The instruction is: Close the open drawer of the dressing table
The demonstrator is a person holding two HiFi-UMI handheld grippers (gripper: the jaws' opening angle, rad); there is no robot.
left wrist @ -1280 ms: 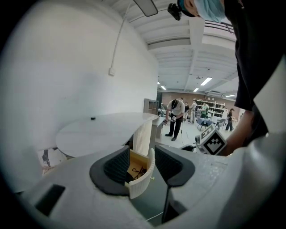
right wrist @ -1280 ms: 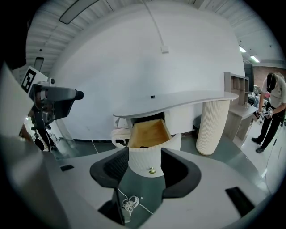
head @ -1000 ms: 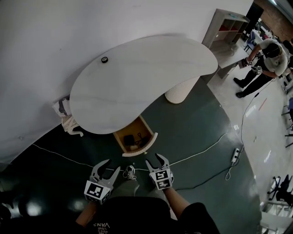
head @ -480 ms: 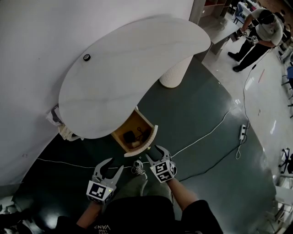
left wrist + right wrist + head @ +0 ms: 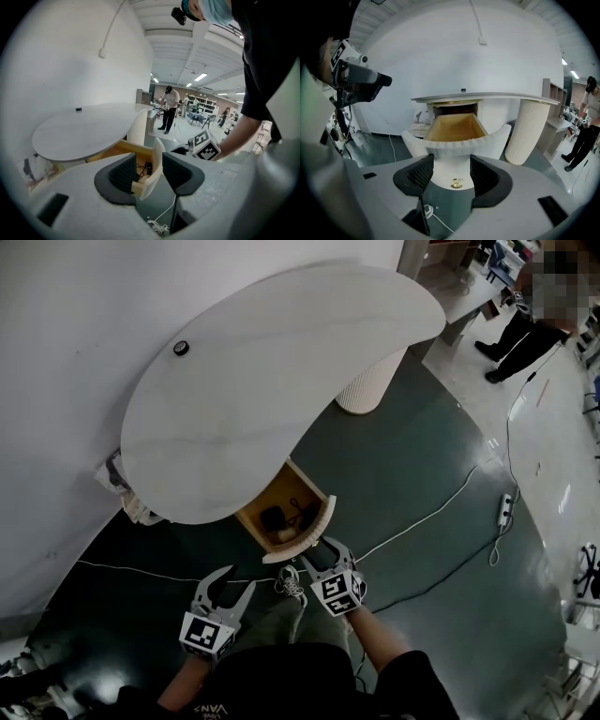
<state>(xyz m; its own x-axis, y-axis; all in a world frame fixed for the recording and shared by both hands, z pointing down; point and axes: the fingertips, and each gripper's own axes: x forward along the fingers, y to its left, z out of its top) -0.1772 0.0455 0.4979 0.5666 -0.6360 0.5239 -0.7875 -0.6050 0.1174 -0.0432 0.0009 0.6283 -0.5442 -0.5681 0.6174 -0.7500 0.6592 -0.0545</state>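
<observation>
While the open drawer (image 5: 286,514) sticks out under the dressing table (image 5: 272,381) at frame centre, the right gripper (image 5: 317,557) just below it has jaws apart, just opened wider, clamping nothing. The left gripper (image 5: 234,579), lower left, is also spread and empty.

Both forearms reach forward and down, side by side. The left tongs (image 5: 237,579) tilt downward, jaws wide apart and gripping nothing. The right tongs (image 5: 319,557), just right of them and slightly ahead, have just been opening. Their pads stand clear of the drawer front (image 5: 457,140) seen in their gap.
</observation>
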